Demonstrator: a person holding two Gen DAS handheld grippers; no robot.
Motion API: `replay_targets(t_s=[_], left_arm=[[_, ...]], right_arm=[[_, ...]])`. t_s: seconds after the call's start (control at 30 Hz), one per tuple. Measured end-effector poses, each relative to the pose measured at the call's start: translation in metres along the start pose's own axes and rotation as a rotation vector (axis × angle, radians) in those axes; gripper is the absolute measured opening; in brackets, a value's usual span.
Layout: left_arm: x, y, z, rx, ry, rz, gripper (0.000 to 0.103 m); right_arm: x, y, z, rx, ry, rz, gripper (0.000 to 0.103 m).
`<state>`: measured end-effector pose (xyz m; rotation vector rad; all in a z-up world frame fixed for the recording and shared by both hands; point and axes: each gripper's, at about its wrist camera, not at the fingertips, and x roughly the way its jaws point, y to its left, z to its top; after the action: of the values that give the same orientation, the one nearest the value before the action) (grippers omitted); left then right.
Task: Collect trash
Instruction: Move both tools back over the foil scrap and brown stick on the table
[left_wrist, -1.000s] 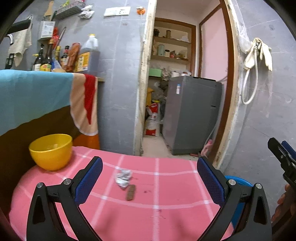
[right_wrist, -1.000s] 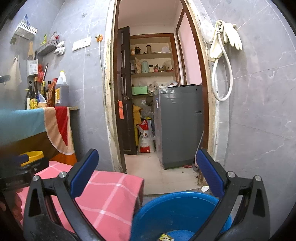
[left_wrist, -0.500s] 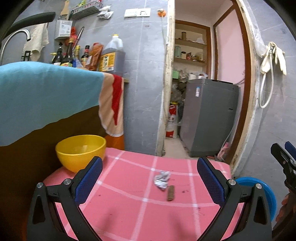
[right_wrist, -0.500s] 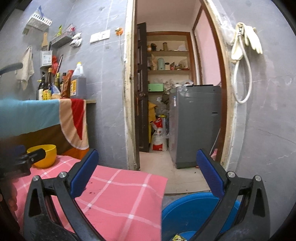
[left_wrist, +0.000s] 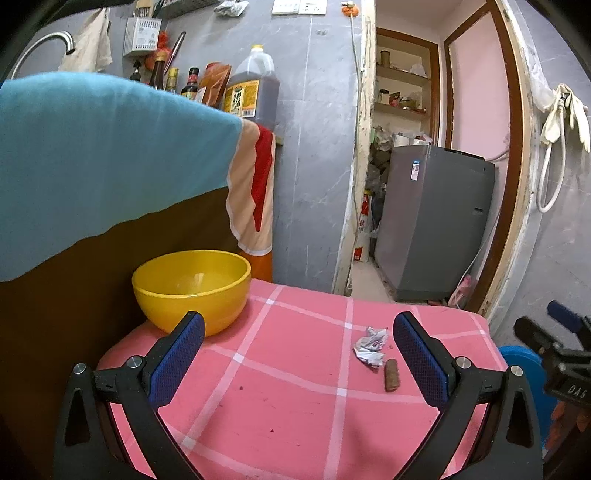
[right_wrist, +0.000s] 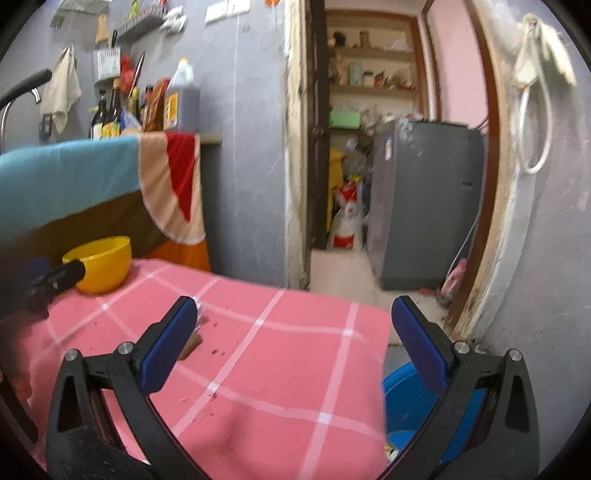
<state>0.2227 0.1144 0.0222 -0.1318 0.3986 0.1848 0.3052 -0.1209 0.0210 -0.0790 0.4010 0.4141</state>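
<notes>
A crumpled silver wrapper (left_wrist: 370, 346) and a small brown stick-shaped scrap (left_wrist: 391, 375) lie on the pink checked cloth (left_wrist: 280, 373), just left of my left gripper's right finger. My left gripper (left_wrist: 298, 363) is open and holds nothing. In the right wrist view my right gripper (right_wrist: 295, 343) is open and empty above the cloth (right_wrist: 266, 362); the brown scrap (right_wrist: 190, 346) peeks out beside its left finger. A blue bin (right_wrist: 402, 400) stands low at the table's right edge, also seen as the blue bin (left_wrist: 519, 363) in the left wrist view.
A yellow bowl (left_wrist: 192, 286) sits at the cloth's back left, under a counter draped with a blue towel (left_wrist: 92, 155). Bottles (left_wrist: 251, 92) stand on that counter. Behind is a doorway with a grey appliance (left_wrist: 432, 221). The right gripper (left_wrist: 557, 347) shows at the left view's right edge.
Both grippers have swung left over the table. The wrapper and scrap have shifted rightward in the left view; the bowl looms larger. The right view now shows more cloth, less bin.
</notes>
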Motion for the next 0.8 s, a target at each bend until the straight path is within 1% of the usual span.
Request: replay_targets(t_s=[0.23,0.33,0.4,0.47,0.57,0.6,0.73,0.8], left_arm=[[0.016,0.005,0.0,0.012,0.05,-0.029,0.1],[0.028,0.007,0.0,0.012,0.104,-0.051,0.1],[0.037,0.009,-0.001,0.009,0.14,-0.06,0.099],[0.042,0.01,-0.002,0.004,0.164,-0.075,0.098],[0.054,0.01,-0.003,0.016,0.22,-0.091,0.09],[0.057,0.01,-0.004,0.021,0.234,-0.093,0.085],[0.073,0.009,-0.006,0.039,0.306,-0.111,0.07],[0.077,0.008,-0.006,0.044,0.326,-0.115,0.068]], right_arm=[[0.029,0.016,-0.005,-0.024,0.113,0.082,0.103],[0.042,0.027,-0.008,-0.064,0.186,0.11,0.102],[0.05,0.034,-0.009,-0.092,0.233,0.13,0.099],[0.06,0.039,-0.011,-0.105,0.277,0.147,0.09],[0.073,0.044,-0.014,-0.125,0.346,0.179,0.082],[0.077,0.047,-0.015,-0.136,0.369,0.19,0.081],[0.092,0.063,-0.021,-0.199,0.451,0.217,0.07],[0.097,0.071,-0.024,-0.227,0.476,0.233,0.066]])
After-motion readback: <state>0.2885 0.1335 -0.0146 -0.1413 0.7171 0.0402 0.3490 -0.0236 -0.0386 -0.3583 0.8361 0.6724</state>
